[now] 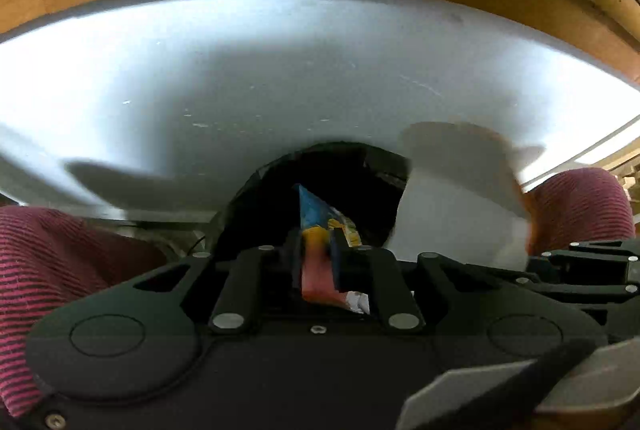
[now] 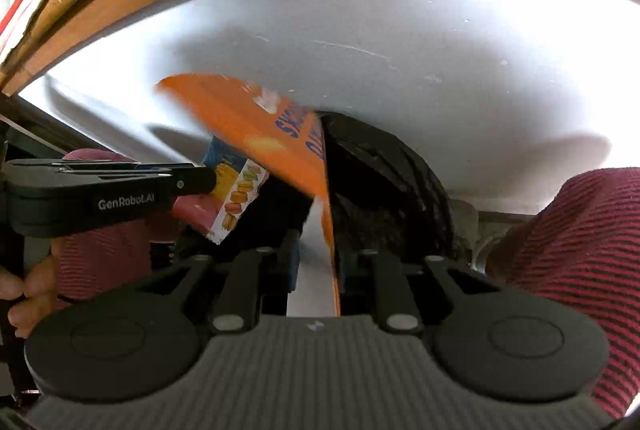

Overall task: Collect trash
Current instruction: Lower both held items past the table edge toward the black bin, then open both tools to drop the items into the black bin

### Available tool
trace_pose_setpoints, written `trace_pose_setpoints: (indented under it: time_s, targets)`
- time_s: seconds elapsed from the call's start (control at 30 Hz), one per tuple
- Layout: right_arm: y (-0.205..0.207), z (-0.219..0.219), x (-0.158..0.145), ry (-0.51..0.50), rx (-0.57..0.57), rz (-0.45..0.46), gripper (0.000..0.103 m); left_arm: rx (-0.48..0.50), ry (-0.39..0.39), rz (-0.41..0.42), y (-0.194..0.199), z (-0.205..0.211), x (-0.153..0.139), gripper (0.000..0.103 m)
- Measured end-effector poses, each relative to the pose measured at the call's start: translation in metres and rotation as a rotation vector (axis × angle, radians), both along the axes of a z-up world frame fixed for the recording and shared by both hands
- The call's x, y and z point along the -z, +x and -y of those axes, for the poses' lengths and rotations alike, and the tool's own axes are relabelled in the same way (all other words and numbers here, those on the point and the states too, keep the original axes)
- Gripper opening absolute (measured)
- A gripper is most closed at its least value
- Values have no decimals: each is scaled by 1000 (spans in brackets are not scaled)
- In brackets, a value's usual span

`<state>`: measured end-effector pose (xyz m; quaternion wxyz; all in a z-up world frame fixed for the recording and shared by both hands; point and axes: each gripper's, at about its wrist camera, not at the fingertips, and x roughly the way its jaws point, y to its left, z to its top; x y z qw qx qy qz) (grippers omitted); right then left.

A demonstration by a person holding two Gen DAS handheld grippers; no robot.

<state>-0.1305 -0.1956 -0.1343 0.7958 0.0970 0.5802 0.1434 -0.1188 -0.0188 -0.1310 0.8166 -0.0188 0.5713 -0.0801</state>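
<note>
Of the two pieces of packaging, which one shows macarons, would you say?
The small blue-and-pink packet in the left gripper; the flat orange carton shows blue lettering.

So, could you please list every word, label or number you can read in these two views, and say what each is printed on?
"GenRobot.AI": white lettering on the black left gripper, seen from the right wrist.
Blue capitals on the flat orange cardboard packet: cut off and blurred, unreadable.
Blue-and-yellow macaron-printed snack wrapper: no legible text.

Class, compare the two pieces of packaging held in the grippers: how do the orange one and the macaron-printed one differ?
The orange pack is plain orange with blue lettering; the macaron box is blue, pink and white with pictured macarons. The orange pack looks larger and flat, seen edge-on; the macaron box looks smaller. The orange pack sits in the right gripper, the macaron box in the left gripper. Both hang over a dark bin opening.
</note>
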Motion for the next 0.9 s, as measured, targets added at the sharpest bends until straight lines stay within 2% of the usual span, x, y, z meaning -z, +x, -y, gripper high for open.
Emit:
trace_pose_setpoints:
  time_s: [0.07, 0.13, 0.17, 0.2, 0.33, 0.47, 0.6, 0.77, 0.83, 0.9]
  targets:
    - [2, 3, -1, -1, -1, -2, 31, -2, 9, -4, 2, 5, 0, 14]
    - [2, 2, -1, 6, -3, 0, 32, -1, 15, -7, 3, 5, 1, 24]
    - [2, 3, -2, 8, -5, 1, 40, -2, 15, -7, 3, 6, 2, 28]
    - [3, 3, -1, 9, -5, 4, 50, -2, 15, -5, 3, 6, 3, 38]
    - [4, 5, -1, 3, -9, 15, 52, -1, 18, 2, 3, 6, 1, 45]
    - [3, 5, -8, 0, -10, 44, 52, -4, 37, 22, 1, 6, -6, 48]
    - [1, 9, -25, 8, -22, 108, 54, -4, 28, 83, -5, 6, -32, 50]
    - [-2, 15, -63, 37, -35, 242, 61, 4, -15, 215, -16, -1, -81, 57]
    - [-4, 17, -82, 45, -48, 314, 64, 5, -75, 275, -20, -5, -104, 69]
    - [-6, 20, -102, 41, -62, 396, 69, 1, -129, 348, -24, -9, -127, 76]
